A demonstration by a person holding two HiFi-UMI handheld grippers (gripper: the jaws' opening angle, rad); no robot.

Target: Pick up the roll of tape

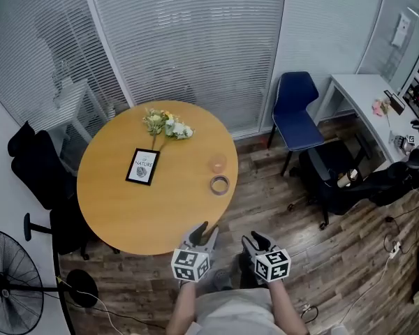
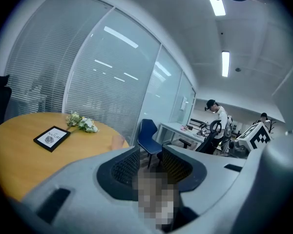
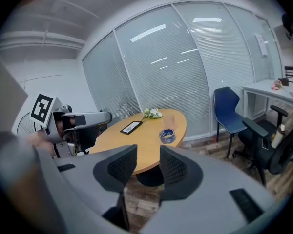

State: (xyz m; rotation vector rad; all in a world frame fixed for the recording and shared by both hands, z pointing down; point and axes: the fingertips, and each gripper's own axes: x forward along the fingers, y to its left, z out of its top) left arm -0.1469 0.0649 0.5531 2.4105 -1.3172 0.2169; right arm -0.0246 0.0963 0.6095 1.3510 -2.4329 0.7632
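Both tongs released, nothing in either. Left gripper and right gripper are held side by side close to the person's body, over the wood-plank floor, just off the near edge of the round tan wooden table. Neither touches the table.

Left gripper view: jaws stand apart with a narrow gap and nothing between them. Right gripper view: same, jaws apart, only floor and table edge show through the gap.

Blue roll of tape lies flat on the table near its right edge, well apart from both grippers. A translucent pinkish cup stands just beside it on the far side.

Also on the table: black-framed card printed "NATURE" near the centre, small bunch of white and yellow flowers lying at the far edge.

Around it: blue chair to the right by the blinds, black office chair, white desk, black standing fan at lower left.
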